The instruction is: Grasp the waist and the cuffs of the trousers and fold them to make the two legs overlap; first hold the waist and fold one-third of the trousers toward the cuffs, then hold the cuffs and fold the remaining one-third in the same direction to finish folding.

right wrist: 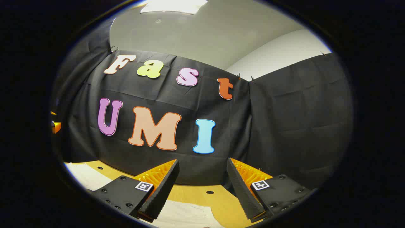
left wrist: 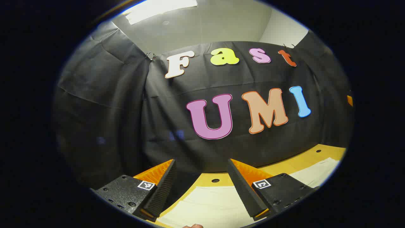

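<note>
Both grippers are held up and level, aimed at the booth wall (left wrist: 126,104) rather than down at the work. The left gripper (left wrist: 202,186) is seen with its fingers spread wide and nothing caught between them; the right gripper (right wrist: 202,186) is likewise parted and empty. The trousers (left wrist: 208,205), pale and flat, are laid out on the yellow table (left wrist: 303,161) below, with one portion seen under the left gripper and another stretch off to its right; in the right gripper view a pale edge is seen beneath the fingers and another piece at the far left. Which end is waist and which cuffs cannot be told. No cloth is gripped, so the task is judged either not yet begun or caught between folds; whether the legs are already overlapped cannot be made out. The far table edge is met closely by the black cloth, so little room is left beyond the garment. Open air is offered above and in front, and a clear descent onto the cloth is expected for both.
</note>
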